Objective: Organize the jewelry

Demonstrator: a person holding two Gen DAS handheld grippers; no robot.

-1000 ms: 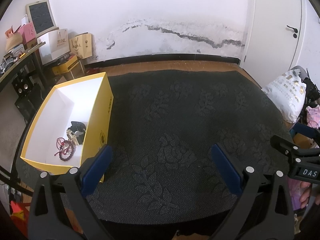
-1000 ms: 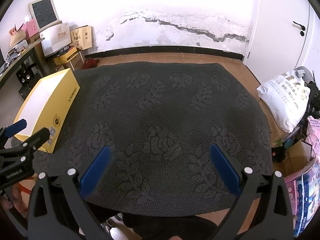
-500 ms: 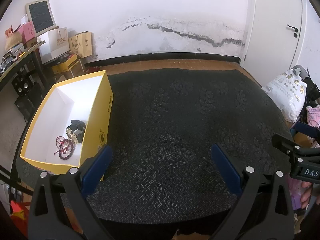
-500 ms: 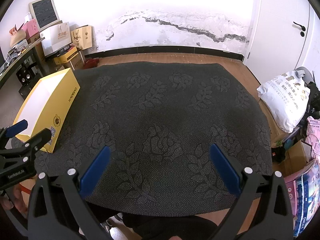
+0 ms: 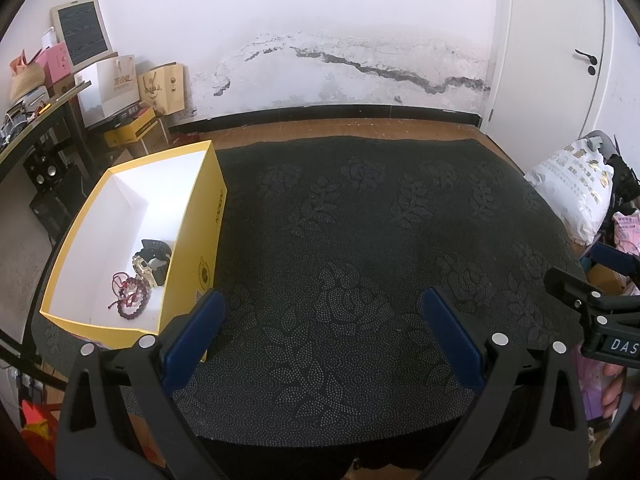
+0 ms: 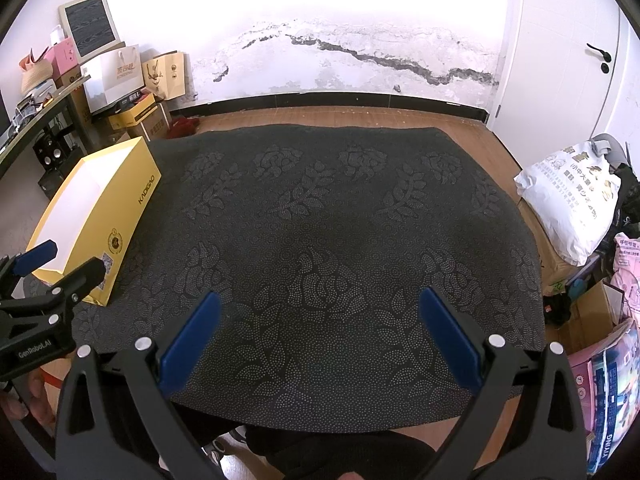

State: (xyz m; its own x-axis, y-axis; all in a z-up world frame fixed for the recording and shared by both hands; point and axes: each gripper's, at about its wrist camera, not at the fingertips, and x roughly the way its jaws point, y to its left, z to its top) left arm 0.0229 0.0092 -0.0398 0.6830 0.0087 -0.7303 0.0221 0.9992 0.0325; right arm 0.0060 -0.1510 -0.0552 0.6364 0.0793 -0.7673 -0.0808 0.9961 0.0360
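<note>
A yellow box (image 5: 214, 216) with a white inside stands at the left edge of the dark patterned cloth (image 5: 360, 248). Inside it lie a dark red bead bracelet (image 5: 132, 302), a gold watch (image 5: 145, 268) and a black band (image 5: 154, 245). My left gripper (image 5: 320, 300) is open and empty, low over the cloth's near edge, just right of the box. My right gripper (image 6: 318, 300) is open and empty over the cloth's near middle. The box also shows in the right wrist view (image 6: 120, 208), its contents hidden there.
A white sack (image 6: 576, 196) and cartons stand off the cloth's right edge. Paper bags and boxes (image 5: 120, 88) line the far left wall beside a dark shelf (image 5: 36, 128). A white door (image 5: 560, 40) is at the back right.
Both grippers stay open and nearly still; the left wrist view has drifted very slightly. Nothing was picked up or let go.
</note>
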